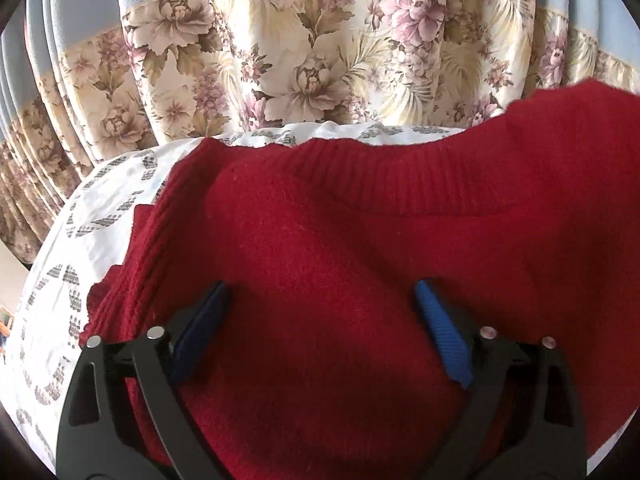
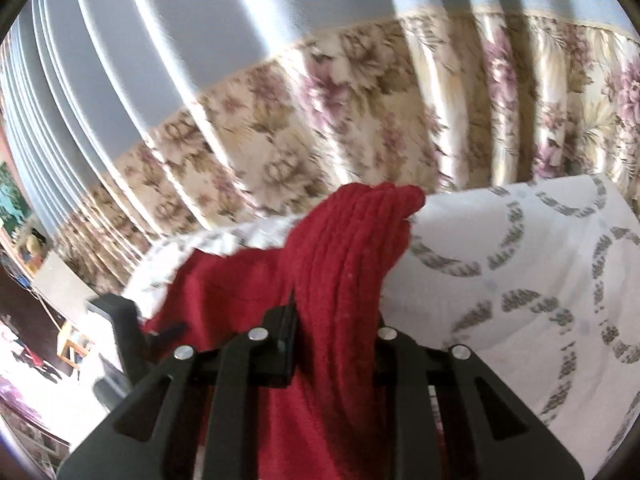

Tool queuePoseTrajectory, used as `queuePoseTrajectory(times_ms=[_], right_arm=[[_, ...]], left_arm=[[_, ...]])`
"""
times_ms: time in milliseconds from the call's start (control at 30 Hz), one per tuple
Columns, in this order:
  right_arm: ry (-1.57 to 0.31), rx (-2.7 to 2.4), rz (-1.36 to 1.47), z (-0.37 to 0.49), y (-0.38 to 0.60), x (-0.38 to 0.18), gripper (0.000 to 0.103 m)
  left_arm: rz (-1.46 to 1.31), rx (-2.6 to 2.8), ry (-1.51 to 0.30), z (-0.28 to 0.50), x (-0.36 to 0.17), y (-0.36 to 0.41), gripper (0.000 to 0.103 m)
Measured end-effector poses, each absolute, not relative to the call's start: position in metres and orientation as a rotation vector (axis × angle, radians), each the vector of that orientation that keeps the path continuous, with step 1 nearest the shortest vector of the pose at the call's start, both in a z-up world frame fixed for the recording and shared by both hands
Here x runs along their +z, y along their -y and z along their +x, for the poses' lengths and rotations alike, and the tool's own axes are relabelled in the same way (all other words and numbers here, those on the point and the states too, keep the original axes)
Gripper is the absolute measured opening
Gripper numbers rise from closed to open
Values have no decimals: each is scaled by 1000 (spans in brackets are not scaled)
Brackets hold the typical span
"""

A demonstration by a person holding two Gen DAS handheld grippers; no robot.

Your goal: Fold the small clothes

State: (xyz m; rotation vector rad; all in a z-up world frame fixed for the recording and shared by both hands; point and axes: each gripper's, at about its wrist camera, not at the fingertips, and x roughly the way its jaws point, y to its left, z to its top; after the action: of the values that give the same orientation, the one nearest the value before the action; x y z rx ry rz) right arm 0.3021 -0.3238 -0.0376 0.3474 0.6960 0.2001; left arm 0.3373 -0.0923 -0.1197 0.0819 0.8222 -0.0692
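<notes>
Looking down the left gripper (image 1: 320, 320), its two blue fingers (image 1: 440, 332) stand wide apart with nothing pinched between them. They sit right on top of the red sweater (image 1: 340, 240), which fills the space between and around them, so the knit is under the fingers rather than inside the grip. The sweater's ribbed collar (image 1: 380, 164) runs across just ahead of the fingertips, and a ribbed edge (image 1: 132, 272) trails off to the left side. It's all lying on a white sheet (image 1: 80, 240) with grey ring prints, and a floral curtain (image 1: 280, 60) hangs behind.

On the right gripper (image 2: 336, 320) it's a different story: the fingers are drawn in close and clamped onto a bunched ribbed part of the sweater (image 2: 344, 272). That bunch comes up through the grip and pokes out past the tips, tilted up to the right, off the sheet (image 2: 520, 260). More of the red knit sags down to the left of the grip. Over there a black bit of the other gripper (image 2: 116, 320) shows at the sweater's edge. This view is somewhat blurred, so I can't tell which part of the sweater is being held.
</notes>
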Motion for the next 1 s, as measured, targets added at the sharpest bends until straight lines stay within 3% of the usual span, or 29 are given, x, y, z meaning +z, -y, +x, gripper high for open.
queuePoseTrajectory(times_ms=[133, 400, 767, 933, 1000], right_arm=[[-675, 223, 336, 303, 296, -17, 19], [-670, 222, 288, 311, 224, 0, 19], [-694, 196, 255, 330, 95, -26, 19], [-759, 219, 196, 339, 38, -64, 20], [-772, 214, 163, 337, 29, -76, 27]], left_arm=[[100, -23, -789, 331, -95, 75, 82], [82, 69, -727, 326, -47, -5, 93], [-23, 171, -717, 322, -31, -125, 93], [-37, 192, -724, 324, -32, -154, 93], [-47, 186, -713, 322, -29, -159, 94]])
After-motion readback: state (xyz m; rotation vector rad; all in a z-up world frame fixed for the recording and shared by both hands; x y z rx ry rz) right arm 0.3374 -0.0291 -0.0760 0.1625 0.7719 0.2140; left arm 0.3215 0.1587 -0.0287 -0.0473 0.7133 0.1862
